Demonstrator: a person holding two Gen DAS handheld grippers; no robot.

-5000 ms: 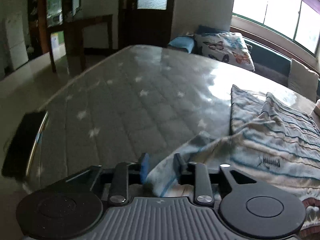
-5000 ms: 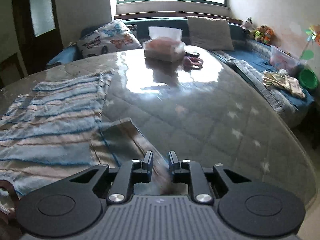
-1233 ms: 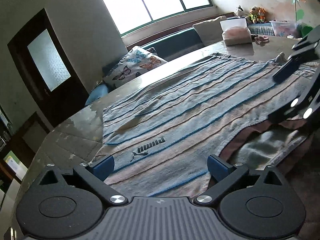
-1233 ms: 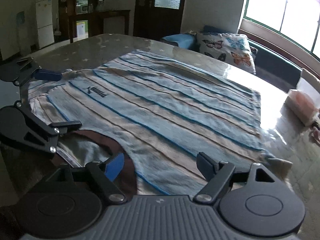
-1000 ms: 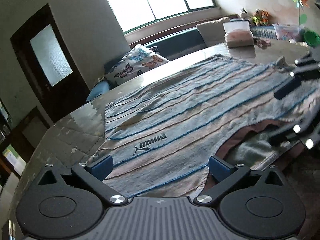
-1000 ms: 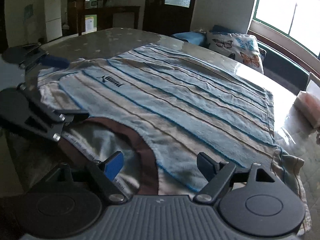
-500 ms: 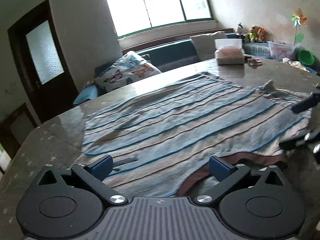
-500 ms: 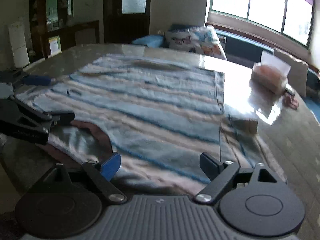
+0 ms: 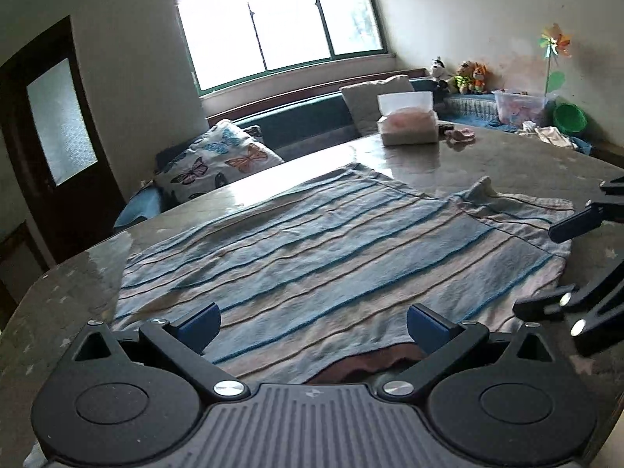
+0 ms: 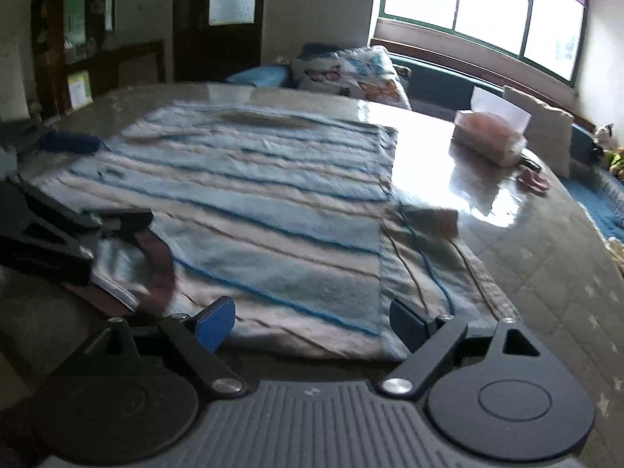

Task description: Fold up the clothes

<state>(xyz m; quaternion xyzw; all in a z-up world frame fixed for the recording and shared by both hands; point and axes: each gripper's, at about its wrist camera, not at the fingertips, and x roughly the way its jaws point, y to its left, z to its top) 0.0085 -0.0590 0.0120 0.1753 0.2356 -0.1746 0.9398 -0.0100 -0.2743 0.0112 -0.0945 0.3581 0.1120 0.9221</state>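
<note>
A blue and beige striped shirt [image 9: 312,257] lies spread flat on the quilted table [image 9: 507,163], its brown collar at the near edge. My left gripper [image 9: 312,321] is open and empty, just above the near edge by the collar. The right gripper [image 9: 573,269] shows at the right edge of the left wrist view. In the right wrist view the shirt [image 10: 273,202] fills the middle, its sleeve [image 10: 425,249] lying to the right. My right gripper [image 10: 312,321] is open and empty over the shoulder edge. The left gripper [image 10: 54,218] shows at the left.
A tissue box [image 9: 407,123] and a small pink item [image 9: 460,136] sit at the far side of the table. A bench with a butterfly pillow [image 9: 218,163] runs under the window. Toys, a plastic bin and a green bucket [image 9: 570,117] stand at the far right.
Both grippers let go of the shirt's sleeves and opened wide. Over the last second both pulled back and turned, so the shirt now lies flat in front of them.
</note>
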